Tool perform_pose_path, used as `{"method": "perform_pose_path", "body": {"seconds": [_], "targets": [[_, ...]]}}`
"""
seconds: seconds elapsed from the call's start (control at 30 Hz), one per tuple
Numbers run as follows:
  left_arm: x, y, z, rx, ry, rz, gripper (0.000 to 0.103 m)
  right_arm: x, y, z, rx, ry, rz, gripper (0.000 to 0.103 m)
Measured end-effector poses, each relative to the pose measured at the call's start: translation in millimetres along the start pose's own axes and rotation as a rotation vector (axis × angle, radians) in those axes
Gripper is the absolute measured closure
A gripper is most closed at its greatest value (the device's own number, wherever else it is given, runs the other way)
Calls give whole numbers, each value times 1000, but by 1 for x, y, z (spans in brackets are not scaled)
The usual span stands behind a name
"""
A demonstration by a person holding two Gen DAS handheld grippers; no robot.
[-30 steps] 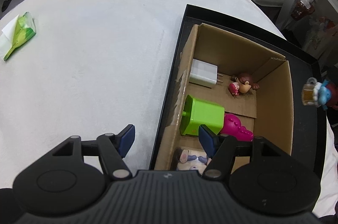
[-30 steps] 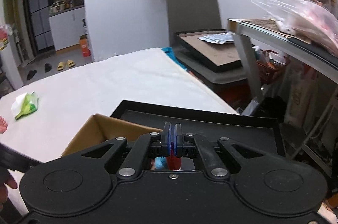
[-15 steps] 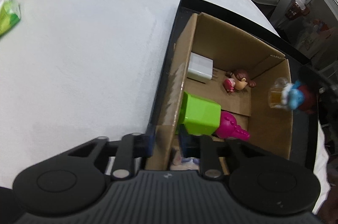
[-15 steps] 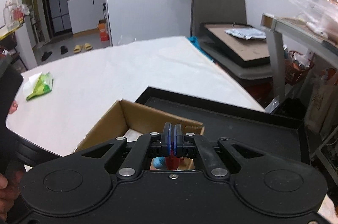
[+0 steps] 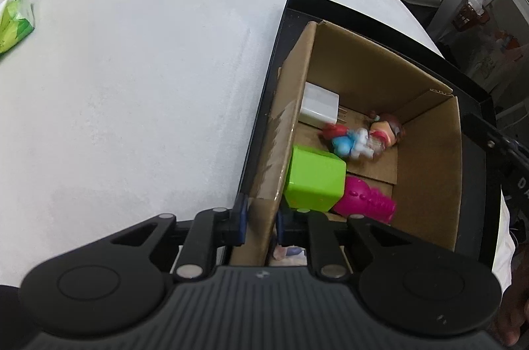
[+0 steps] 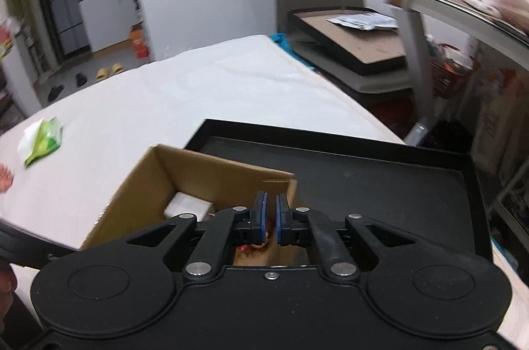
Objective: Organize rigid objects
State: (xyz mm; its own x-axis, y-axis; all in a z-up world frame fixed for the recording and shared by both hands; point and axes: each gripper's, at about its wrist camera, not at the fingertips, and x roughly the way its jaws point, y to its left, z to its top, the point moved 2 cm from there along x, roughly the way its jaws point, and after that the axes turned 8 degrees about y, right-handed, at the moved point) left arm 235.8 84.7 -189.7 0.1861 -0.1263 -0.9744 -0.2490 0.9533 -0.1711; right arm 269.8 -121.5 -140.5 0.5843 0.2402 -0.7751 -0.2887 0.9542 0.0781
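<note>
Box [image 5: 426,158] of brown cardboard sits inside a black tray [image 5: 479,181], right of centre in the left wrist frame. Contents, as seen from that view: a white charger [image 5: 319,110] against the left wall in the upper part; a blue, white and red figurine [image 5: 350,141] lying blurred at centre, touching a brown-haired doll [image 5: 386,130] to its right; a green block [image 5: 314,181] below them against the left wall; a pink toy [image 5: 367,201] just beside the block on its right. A pale item shows partly at the lower edge of the box, behind the gripper body; it cannot be identified.

Left gripper [image 5: 259,222]: jaws straddle the left wall of the box at its near corner, one blue pad [image 5: 241,219] outside, the other inside, pressed against the cardboard.

Right gripper [image 6: 270,221]: positioned above the box, jaws slightly apart with a narrow gap and nothing between them. Box wall [image 6: 228,170] and charger [image 6: 186,207] show ahead of it; tray floor [image 6: 380,181] lies to the right.

Tray rests on a white tabletop [image 5: 132,85]. A green packet [image 5: 15,21] lies at the far left edge of the frame, well apart from the tray. A second black tray [image 6: 350,42] stands beyond the tabletop, upper right of the right wrist frame.
</note>
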Motion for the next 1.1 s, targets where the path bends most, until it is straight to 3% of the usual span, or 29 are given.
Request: {"method": "perform_pose_path", "body": {"seconds": [0.17,0.3,0.37,0.5,0.67,0.73,1.1], "targets": [[-10,-10,-3,34,-9,23,83,-8,-9,-6,24,4,-5,94],[-24,-17,-7,44,-21,30,76,-15,-13,-11,33,8,-11,75],[-31,-20,-9,48,-30,31,68,-19,-16,-12,49,19,-7,70],[-48,-27,-14,70,-47,54,57,-31,-22,-20,94,36,22,49],[-67,-35,-24,110,-66,58,47,-47,-26,-30,138,54,17,43],[-76,-38,-29,124,-80,62,46,-59,-30,-32,164,44,13,31],[-123,-52,-53,154,-153,50,34,-123,-40,-42,259,12,-29,0]]}}
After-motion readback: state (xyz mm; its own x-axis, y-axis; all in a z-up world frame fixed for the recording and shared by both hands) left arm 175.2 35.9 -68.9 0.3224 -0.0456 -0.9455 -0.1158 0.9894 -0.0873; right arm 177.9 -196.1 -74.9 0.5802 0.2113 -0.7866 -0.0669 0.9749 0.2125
